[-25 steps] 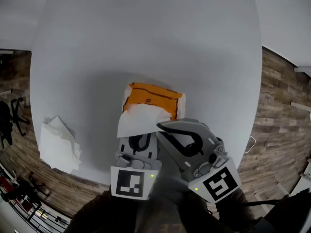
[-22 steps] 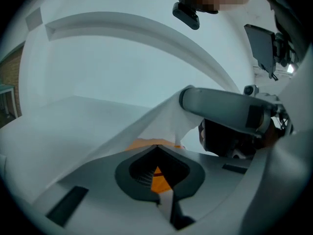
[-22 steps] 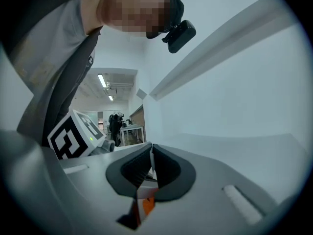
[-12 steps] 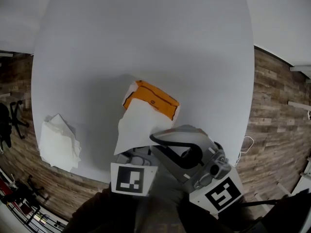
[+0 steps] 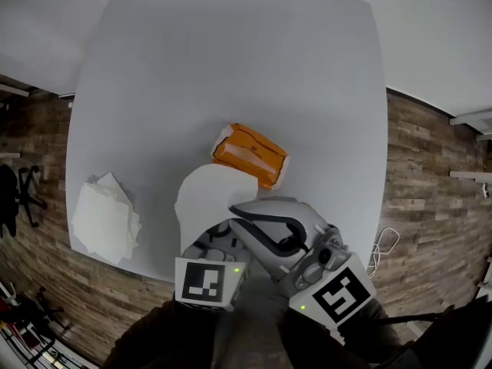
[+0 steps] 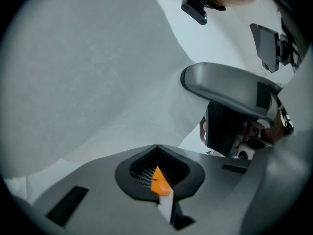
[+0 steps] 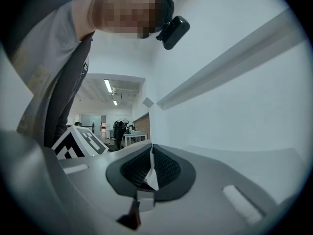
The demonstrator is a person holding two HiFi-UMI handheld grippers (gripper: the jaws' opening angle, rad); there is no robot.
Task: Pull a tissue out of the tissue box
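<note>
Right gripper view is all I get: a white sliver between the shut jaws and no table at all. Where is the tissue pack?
Observer: In the head view, the orange tissue pack shows near the middle of the white table.
Operator: Is the sheet out of it?
Observer: In the head view, the tissue spreads as a broad sheet from the right gripper up to the pack's near corner. I can't tell whether it has cleared the opening.
Operator: What is the other hand doing?
Observer: In the left gripper view, the left gripper has its jaws shut on an orange wedge, apparently the pack's wrapper.
</note>
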